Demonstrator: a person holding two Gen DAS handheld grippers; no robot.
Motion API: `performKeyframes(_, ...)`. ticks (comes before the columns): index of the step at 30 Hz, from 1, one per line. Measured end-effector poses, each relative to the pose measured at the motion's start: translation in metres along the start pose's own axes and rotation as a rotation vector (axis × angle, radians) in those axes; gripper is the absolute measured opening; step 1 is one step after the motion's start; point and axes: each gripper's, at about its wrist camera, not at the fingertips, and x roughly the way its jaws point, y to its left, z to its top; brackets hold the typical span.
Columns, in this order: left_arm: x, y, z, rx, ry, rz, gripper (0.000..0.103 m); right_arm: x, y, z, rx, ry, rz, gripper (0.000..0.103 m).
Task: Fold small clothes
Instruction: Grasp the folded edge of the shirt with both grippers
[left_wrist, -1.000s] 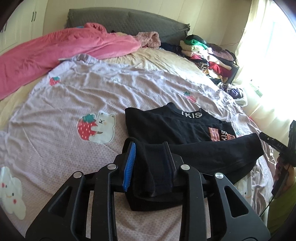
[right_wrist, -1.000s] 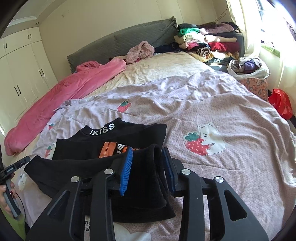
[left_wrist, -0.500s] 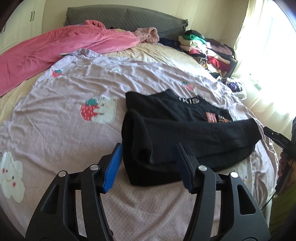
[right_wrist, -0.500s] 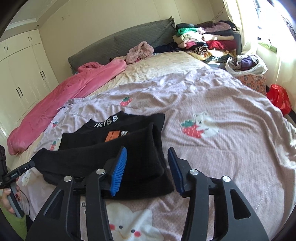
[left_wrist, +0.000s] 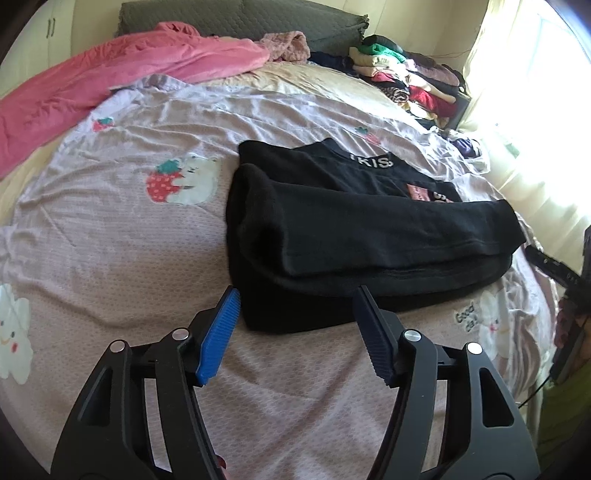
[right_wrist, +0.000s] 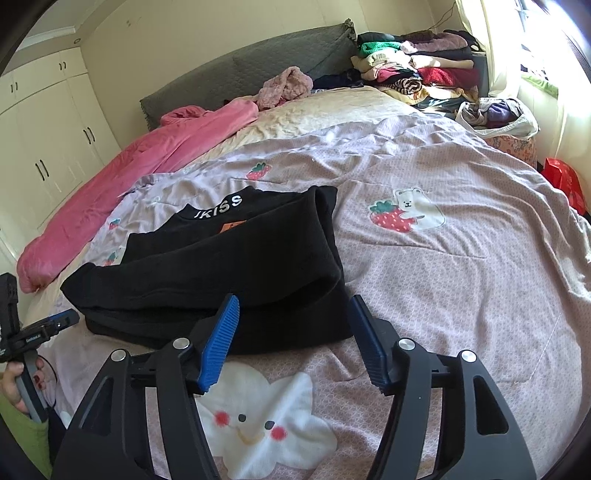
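1. Left gripper, lower centre of the left wrist view: jaws are seen opening, nothing clamped. The near hem of the garment lies between the blue pads but is not pressed. The right gripper, lower centre of the right wrist view, is likewise opening and released, with cloth edge between its pads, untouched as far as can be told.
2. Bedspread: lilac, printed with a strawberry bear and clouds; it fills most of both frames and is used as the flat folding surface.
3. Pink blanket, upper left of the left view, is pushed clear of the work area, apparently to keep room.
4. Black top, centre of the left view, centre left of the right view: it is laid flat, lower part folded up over the chest, so the orange patch is half covered. Long axis is judged to run across the frame, left to right; the lettered collar points toward the upper frame, away from the grippers.
5. Clothes pile, upper right: stacked at the bed's far corner.
6. Judgement: one fold appears finished and let go; a sideways fold is probably next.
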Motion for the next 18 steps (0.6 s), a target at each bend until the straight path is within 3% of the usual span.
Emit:
performKeyframes(5, 0.013, -0.006, 0.008, -0.025, 0.030, -0.052, 0.056, 0.008, 0.002, -0.001, 0.007, 0.018, 0.029, 0.060)
performKeyframes(10, 0.025, -0.002, 0.014, -0.073, 0.054, -0.057, 0.056, 0.020, 0.003, 0.000, 0.019, 0.029, 0.025, 0.061)
performKeyframes(12, 0.028, 0.000, 0.016, -0.083, 0.056, -0.060, 0.056, 0.026, 0.002, 0.001, 0.027, 0.033, 0.017, 0.068)
performKeyframes(16, 0.032, 0.003, 0.023, -0.112, 0.056, -0.070, 0.055, 0.039, -0.005, 0.005, 0.070, 0.042, 0.038, 0.068)
performKeyframes(18, 0.035, 0.005, 0.027, -0.135, 0.054, -0.070, 0.049, 0.044, -0.008, 0.008, 0.093, 0.042, 0.050, 0.065)
